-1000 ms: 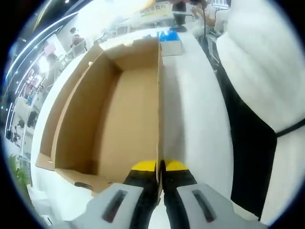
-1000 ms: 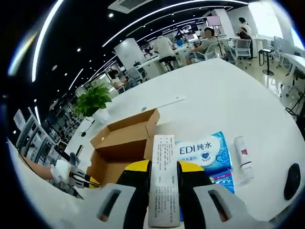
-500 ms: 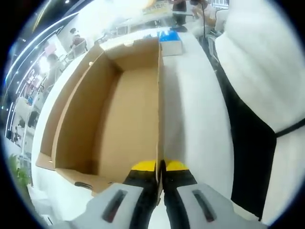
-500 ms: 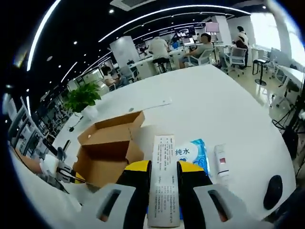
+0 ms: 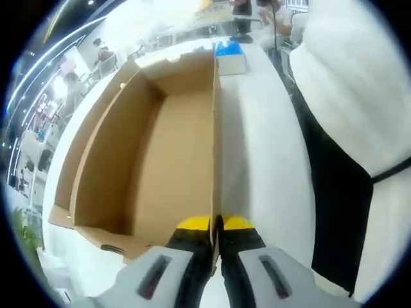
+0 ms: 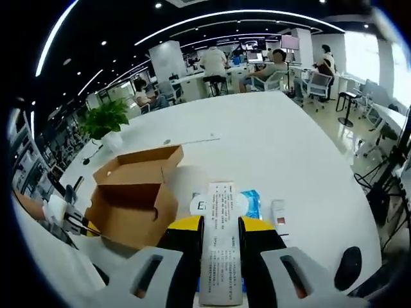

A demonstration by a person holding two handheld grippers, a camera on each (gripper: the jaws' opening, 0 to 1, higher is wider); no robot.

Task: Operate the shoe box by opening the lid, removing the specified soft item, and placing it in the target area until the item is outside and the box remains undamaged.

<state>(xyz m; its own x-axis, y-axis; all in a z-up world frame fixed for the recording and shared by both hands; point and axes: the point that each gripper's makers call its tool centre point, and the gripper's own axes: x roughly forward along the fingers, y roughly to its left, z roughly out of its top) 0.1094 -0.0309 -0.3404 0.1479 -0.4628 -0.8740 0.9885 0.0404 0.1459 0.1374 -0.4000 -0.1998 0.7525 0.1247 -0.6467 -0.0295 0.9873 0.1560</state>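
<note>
Along the left gripper view, the left gripper [image 5: 215, 224] is seen clamped on the near wall of the open shoe box [image 5: 154, 147], whose long axis runs straight away from the jaws; its interior looks bare.

Across the right gripper view, the right gripper [image 6: 219, 226] is closed on a flat printed pack [image 6: 221, 240], held lengthwise between the jaws above the white table [image 6: 282, 147]. The box [image 6: 131, 192] lies ahead and to the left. A blue wipes pack [image 6: 247, 202] lies just beyond the held pack, so the set-down is judged nearer the right hand.
</note>
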